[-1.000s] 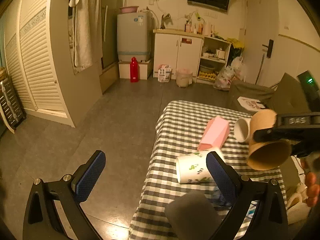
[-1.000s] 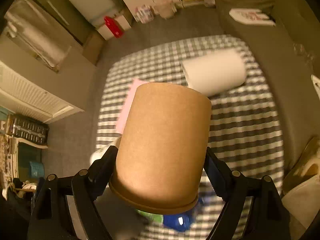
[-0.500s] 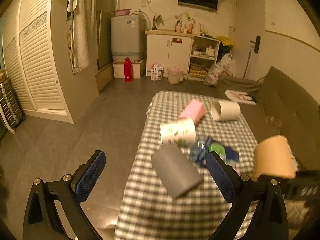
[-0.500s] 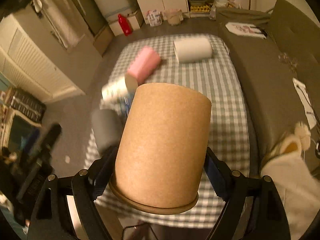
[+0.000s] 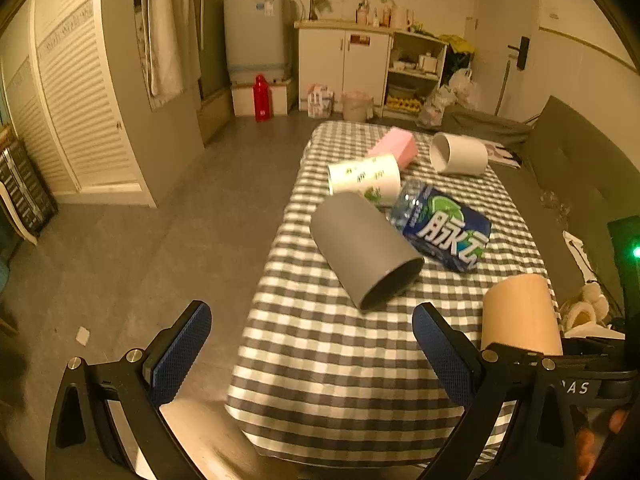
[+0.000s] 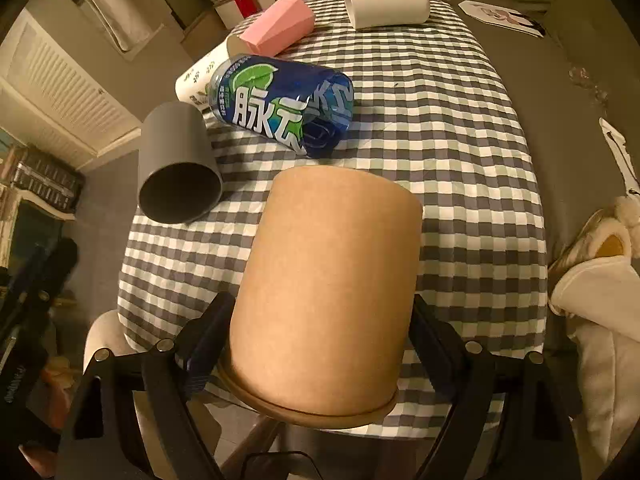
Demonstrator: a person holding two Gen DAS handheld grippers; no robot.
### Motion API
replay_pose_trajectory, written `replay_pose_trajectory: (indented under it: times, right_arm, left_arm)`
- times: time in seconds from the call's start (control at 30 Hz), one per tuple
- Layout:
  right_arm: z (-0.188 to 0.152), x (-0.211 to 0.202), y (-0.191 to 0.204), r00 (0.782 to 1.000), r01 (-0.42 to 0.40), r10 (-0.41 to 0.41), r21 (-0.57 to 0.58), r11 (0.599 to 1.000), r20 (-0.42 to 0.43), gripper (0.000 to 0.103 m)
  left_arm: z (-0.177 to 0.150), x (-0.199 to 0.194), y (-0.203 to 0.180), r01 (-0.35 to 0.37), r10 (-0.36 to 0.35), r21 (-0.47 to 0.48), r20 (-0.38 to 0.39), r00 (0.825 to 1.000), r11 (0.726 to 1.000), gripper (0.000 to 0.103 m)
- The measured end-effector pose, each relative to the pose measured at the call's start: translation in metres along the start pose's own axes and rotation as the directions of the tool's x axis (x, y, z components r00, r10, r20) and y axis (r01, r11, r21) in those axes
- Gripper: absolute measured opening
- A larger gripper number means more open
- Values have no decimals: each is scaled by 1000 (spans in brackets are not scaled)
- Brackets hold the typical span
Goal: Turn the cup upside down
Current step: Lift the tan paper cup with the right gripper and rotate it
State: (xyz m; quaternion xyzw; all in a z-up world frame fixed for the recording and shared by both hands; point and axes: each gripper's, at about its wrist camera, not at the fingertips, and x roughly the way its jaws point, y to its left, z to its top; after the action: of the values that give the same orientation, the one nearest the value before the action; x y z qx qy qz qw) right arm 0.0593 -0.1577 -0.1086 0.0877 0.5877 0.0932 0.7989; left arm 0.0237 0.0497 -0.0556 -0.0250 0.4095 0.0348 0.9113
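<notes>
My right gripper (image 6: 320, 336) is shut on a brown paper cup (image 6: 328, 280), held near its rim with the closed bottom pointing away, over the near end of the checked table (image 6: 460, 152). The cup also shows in the left wrist view (image 5: 520, 316) at the table's near right. My left gripper (image 5: 312, 352) is open and empty, above the table's near left corner. A grey cup (image 5: 364, 248) lies on its side ahead of it.
On the table lie a blue bottle (image 6: 280, 104), a white patterned cup (image 5: 364, 178), a pink box (image 5: 394, 146) and a plain white cup (image 5: 460, 154). A sofa (image 5: 580, 168) runs along the right. The floor (image 5: 140, 240) is on the left.
Both grippers have drawn back toward the table's near end. The brown cup stays gripped and has come lower over the near edge.
</notes>
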Motion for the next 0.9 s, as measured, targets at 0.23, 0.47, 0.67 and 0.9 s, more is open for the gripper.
replay_pose_trajectory:
  times: [0.23, 0.47, 0.67, 0.9]
  right_arm:
    - [6, -6, -13, 999, -20, 20, 24, 1000, 27, 93]
    - [17, -65, -25, 986, -105, 103, 8, 994, 128, 96]
    - [37, -109, -48, 976, 106, -94, -53, 993, 195, 96]
    - [41, -120, -91, 957, 184, -185, 24, 983, 225, 96]
  left_arm:
    - [1, 16, -11, -38, 39, 20, -61, 997, 999, 103]
    - [15, 14, -33, 17, -16, 17, -90, 996, 1000, 103]
    - [37, 5, -77, 65, -62, 49, -67, 996, 997, 103]
    - [47, 19, -126, 138, -129, 66, -131, 983, 988, 103]
